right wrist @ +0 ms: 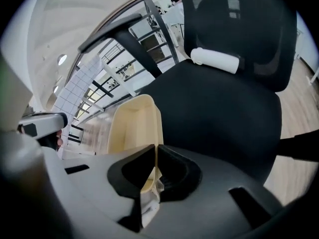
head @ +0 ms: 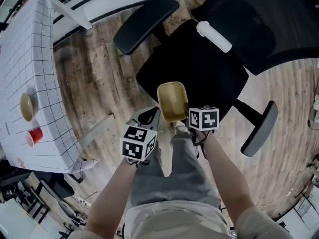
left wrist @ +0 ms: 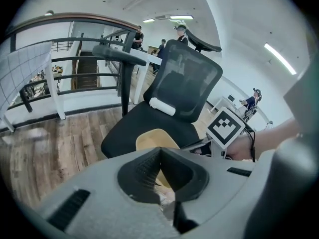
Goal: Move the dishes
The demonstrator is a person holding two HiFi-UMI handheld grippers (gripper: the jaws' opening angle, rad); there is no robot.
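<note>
dish up off the seat, folks: the yellow dish (head: 172,99), a squarish tub with rounded corners, hangs in the air over the black office chair (head: 209,73), just in front of the person's knees. right gripper (right wrist: 155,151) has it for sure, jaws nearly closed with only the thin rim of the dish wall pinched between the pads, the rest of the tub tipping away beyond the fingertips. left gripper (left wrist: 159,151) comes in from the other side, its tips drawn together right on the dish's near edge, a sliver of yellow showing between the pads, so it looks clamped on that rim too. both marker cubes sit side by side in the head view, the dish just beyond them. on the chair, a white cylinder (head: 214,36) lies where seat meets backrest, well apart from the dish. off to the left, a white gridded table (head: 30,49) carries a tan bowl (head: 27,107) and, near it, a red cup (head: 34,136). wooden floor (head: 99,83) lies between table and chair.
</note>
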